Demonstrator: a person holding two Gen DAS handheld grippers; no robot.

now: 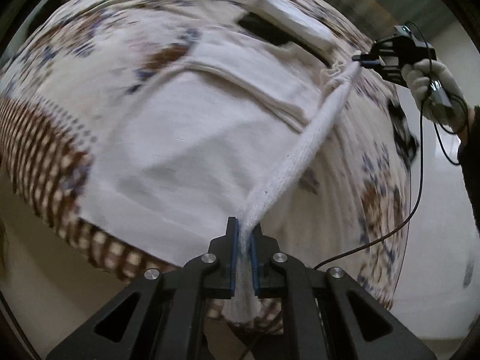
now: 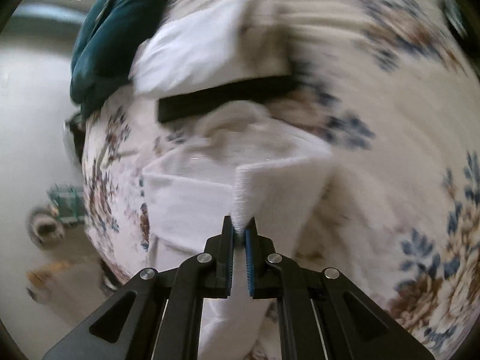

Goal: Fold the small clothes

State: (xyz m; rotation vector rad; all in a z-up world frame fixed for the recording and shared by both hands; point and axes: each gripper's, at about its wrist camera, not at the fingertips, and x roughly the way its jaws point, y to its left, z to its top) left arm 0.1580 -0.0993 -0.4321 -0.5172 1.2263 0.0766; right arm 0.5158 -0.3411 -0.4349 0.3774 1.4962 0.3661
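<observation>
A long white knit sock (image 1: 303, 147) is stretched in the air above the bed between both grippers. My left gripper (image 1: 245, 234) is shut on its near end, which bunches between the blue pads. My right gripper (image 1: 358, 60), held by a gloved hand, pinches the far end at the upper right. In the right wrist view my right gripper (image 2: 239, 228) is shut on the ribbed sock end (image 2: 249, 192). White clothes (image 1: 186, 138) lie flat on the floral bedspread (image 1: 90, 39) under the sock.
A folded white piece (image 2: 192, 57) and a black strip (image 2: 222, 96) lie farther back on the bed. A teal cloth (image 2: 105, 33) sits at the bed's far edge. The bed's checked hem (image 1: 36, 150) drops to a pale floor. A cable (image 1: 414, 204) hangs from the right gripper.
</observation>
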